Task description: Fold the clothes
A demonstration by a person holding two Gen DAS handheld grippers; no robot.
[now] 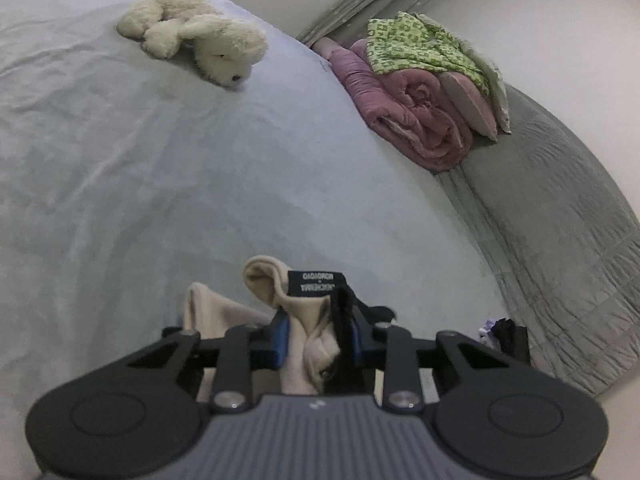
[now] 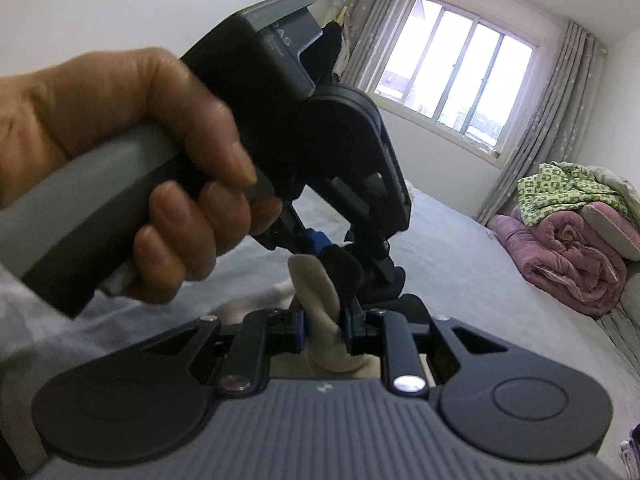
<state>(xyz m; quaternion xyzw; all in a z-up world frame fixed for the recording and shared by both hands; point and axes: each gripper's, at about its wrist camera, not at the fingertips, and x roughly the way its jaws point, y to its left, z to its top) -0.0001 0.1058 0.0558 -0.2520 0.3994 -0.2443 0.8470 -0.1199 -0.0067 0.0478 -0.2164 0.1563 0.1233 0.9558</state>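
Behind both claws (image 1: 316, 340) (image 2: 324, 328) clenched on beige garment (image 1: 304, 344): bed (image 1: 160, 184), plush dog (image 1: 200, 40), quilts (image 1: 420, 112).

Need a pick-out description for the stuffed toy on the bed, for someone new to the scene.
Start from the wide grey bed. At its far end, well left of the rolled pink quilt by the wall, lies a plush dog on its side. It is the only fluffy cream-white thing there, with a small dark nose.

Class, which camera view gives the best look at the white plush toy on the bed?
The left wrist view: the white plush toy lies in full, unobstructed view on the grey bed. The right wrist view shows nothing of it; the hand and other tool fill that side.
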